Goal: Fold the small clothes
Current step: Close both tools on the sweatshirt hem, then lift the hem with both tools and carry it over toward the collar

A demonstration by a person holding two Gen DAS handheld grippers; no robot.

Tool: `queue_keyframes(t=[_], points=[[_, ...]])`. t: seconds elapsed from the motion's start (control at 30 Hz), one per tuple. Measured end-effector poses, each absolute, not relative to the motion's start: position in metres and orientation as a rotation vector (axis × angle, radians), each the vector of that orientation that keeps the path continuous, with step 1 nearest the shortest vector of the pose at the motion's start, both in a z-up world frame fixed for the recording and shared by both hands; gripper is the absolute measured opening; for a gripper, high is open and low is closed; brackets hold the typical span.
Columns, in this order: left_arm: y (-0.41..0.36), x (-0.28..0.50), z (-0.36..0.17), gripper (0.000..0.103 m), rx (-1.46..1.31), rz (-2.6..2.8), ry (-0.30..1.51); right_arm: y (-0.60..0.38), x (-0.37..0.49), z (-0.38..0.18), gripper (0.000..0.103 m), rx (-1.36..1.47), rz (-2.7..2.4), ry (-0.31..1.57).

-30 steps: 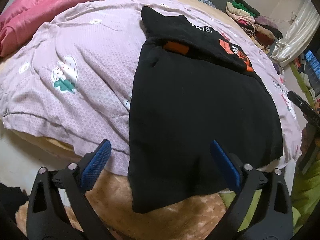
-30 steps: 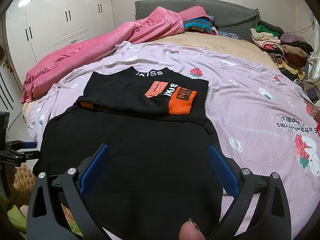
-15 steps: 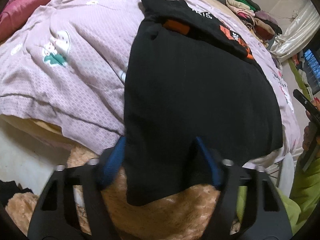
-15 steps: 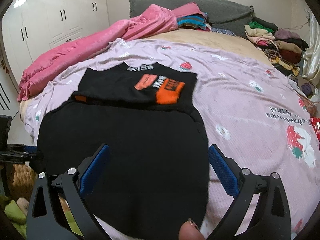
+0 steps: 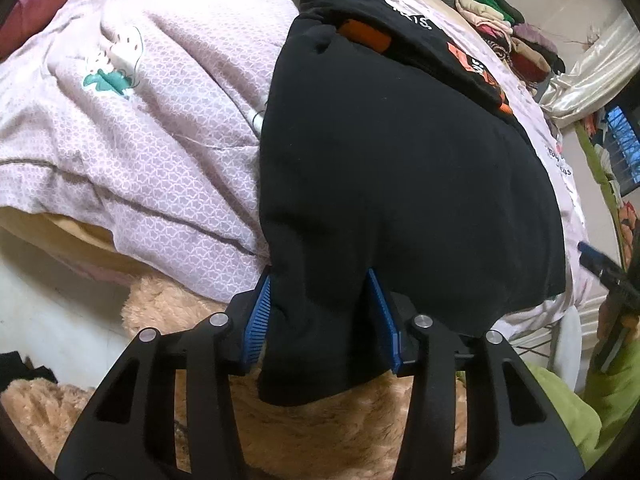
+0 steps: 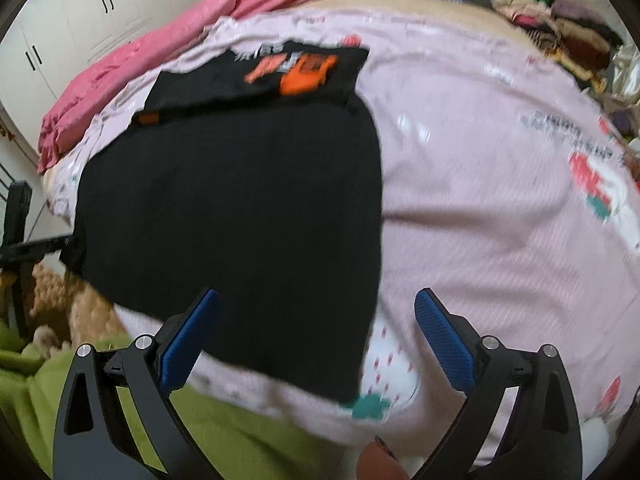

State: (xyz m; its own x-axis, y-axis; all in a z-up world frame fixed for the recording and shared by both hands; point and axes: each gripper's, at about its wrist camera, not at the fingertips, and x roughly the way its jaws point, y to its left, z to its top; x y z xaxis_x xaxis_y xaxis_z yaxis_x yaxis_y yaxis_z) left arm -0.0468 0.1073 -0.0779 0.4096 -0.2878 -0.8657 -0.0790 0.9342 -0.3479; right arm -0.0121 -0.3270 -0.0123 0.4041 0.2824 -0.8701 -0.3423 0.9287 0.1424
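A black garment (image 5: pixel 400 160) with an orange print (image 6: pixel 304 76) lies flat on the lilac bed sheet (image 5: pixel 160 120), its lower hem hanging over the bed's near edge. My left gripper (image 5: pixel 318 280) is closing on the hem's left corner; the cloth bunches between the blue pads (image 5: pixel 258 320), which press on it. In the blurred right wrist view my right gripper (image 6: pixel 316 296) stands open just above the black garment (image 6: pixel 240 200) at its lower right corner, with nothing gripped. The left gripper (image 6: pixel 40 244) shows there at the far left edge.
A pink blanket (image 6: pixel 160 40) lies along the bed's far left, and folded clothes (image 6: pixel 560 20) are stacked at the far right. White wardrobe doors (image 6: pixel 80 20) stand behind. Tan plush (image 5: pixel 320 420) sits below the bed edge. A person's green clothing (image 6: pixel 120 400) is close below the right gripper.
The left gripper dropped onto the hem corner and its jaws narrowed around the cloth. The right gripper swung right and lower, toward the garment's right corner, still open.
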Motion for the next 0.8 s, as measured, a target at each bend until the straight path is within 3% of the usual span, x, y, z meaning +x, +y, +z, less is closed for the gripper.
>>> queue_keyframes(t=[0.07, 0.1, 0.33, 0.43, 0.47, 0.5, 0.53, 0.63, 0.8], points=[[0.107, -0.047, -0.077, 0.038, -0.357, -0.134, 1.148, -0.327, -0.017, -0.016, 0.092, -0.063, 0.408, 1.101], [0.108, -0.048, -0.077, 0.038, -0.356, -0.133, 1.147, -0.327, -0.019, -0.020, 0.083, -0.056, 0.423, 1.120], [0.106, -0.048, -0.077, 0.038, -0.343, -0.130, 1.144, -0.327, -0.020, -0.044, 0.068, -0.039, 0.422, 1.200], [0.105, -0.045, -0.080, 0.037, -0.349, -0.131, 1.145, -0.329, -0.017, -0.050, 0.044, -0.045, 0.387, 1.192], [0.106, -0.045, -0.080, 0.035, -0.352, -0.124, 1.146, -0.328, -0.018, -0.045, 0.030, -0.047, 0.393, 1.171], [0.105, -0.045, -0.079, 0.027, -0.347, -0.119, 1.145, -0.326, -0.019, -0.041, 0.016, -0.051, 0.408, 1.154], [0.105, -0.045, -0.078, 0.018, -0.348, -0.122, 1.141, -0.324, -0.020, -0.037, 0.011, -0.062, 0.420, 1.137], [0.104, -0.047, -0.069, 0.008, -0.355, -0.136, 1.113, -0.321, -0.020, -0.023, 0.007, -0.075, 0.435, 1.088], [0.111, -0.050, -0.049, 0.007, -0.385, -0.150, 1.061, -0.321, -0.015, 0.004, 0.007, -0.028, 0.437, 0.977]])
